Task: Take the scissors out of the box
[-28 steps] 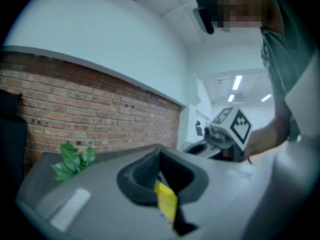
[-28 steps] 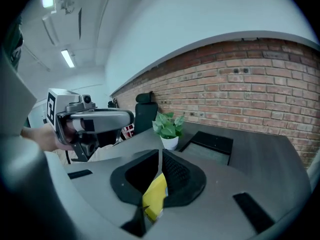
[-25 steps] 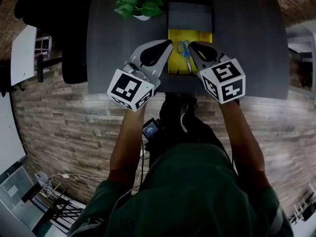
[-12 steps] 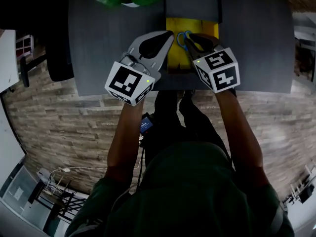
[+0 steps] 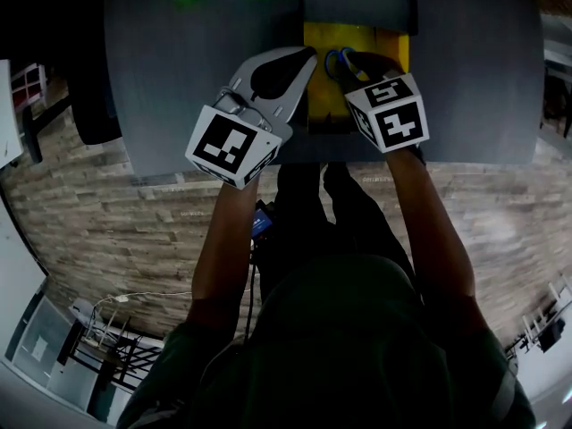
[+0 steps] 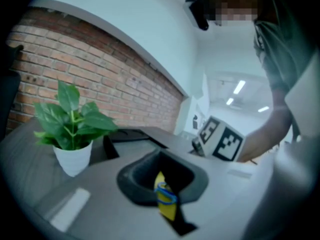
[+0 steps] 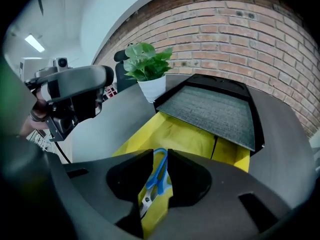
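On the grey table (image 5: 179,79), the yellow box (image 5: 320,105) has been entered by the right gripper (image 5: 347,58), while the left gripper (image 5: 306,54) is held just left of it, jaws together and empty. The right jaws appear pinched on the blue handle of the scissors (image 7: 159,176), which lie low in the box, so only the lift is judged left.

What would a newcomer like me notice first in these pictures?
Probably the bright yellow box open on the dark table, with the jaws of the right gripper closed on blue-handled scissors inside it. Next, the black-and-white marker cubes on it and the left gripper, and the green potted plant back left of the box.
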A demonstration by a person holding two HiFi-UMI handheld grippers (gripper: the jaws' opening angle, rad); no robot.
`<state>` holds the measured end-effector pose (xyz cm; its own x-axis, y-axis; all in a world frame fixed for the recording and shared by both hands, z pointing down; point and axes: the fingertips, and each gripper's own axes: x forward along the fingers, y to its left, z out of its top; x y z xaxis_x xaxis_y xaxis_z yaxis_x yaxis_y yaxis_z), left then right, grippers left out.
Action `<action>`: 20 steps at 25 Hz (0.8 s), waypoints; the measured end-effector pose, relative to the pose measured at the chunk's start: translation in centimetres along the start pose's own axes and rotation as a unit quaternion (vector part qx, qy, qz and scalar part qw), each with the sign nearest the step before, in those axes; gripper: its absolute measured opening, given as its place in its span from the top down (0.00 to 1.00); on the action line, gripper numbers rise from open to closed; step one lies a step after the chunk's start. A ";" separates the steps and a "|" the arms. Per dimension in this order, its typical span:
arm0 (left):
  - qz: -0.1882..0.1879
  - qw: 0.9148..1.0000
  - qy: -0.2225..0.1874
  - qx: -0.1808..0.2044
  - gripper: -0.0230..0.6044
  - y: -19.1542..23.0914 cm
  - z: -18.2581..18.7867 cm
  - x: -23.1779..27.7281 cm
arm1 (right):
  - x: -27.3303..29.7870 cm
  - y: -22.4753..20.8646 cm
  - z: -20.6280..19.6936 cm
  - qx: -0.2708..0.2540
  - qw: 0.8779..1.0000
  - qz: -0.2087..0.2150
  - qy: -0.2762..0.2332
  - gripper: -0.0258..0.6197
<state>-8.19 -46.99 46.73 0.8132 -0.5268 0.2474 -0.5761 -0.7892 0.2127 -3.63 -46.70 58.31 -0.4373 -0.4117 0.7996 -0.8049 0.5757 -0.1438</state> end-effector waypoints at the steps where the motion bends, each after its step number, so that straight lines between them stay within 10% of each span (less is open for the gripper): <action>1: -0.001 1.000 0.001 0.001 0.99 -0.3 0.1 0.4 | -0.1 -0.4 -0.3 -0.001 1.000 -0.003 0.003 0.84; 20: -0.009 1.000 0.012 -0.013 0.99 -0.5 -0.7 2.2 | 1.0 -1.3 -2.1 0.034 0.999 -0.003 0.031 0.85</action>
<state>-6.17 -47.60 47.82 0.8218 -0.5037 0.2663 -0.5629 -0.7901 0.2426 -2.15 -46.40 60.54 -0.4084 -0.3686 0.8351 -0.8339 0.5227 -0.1772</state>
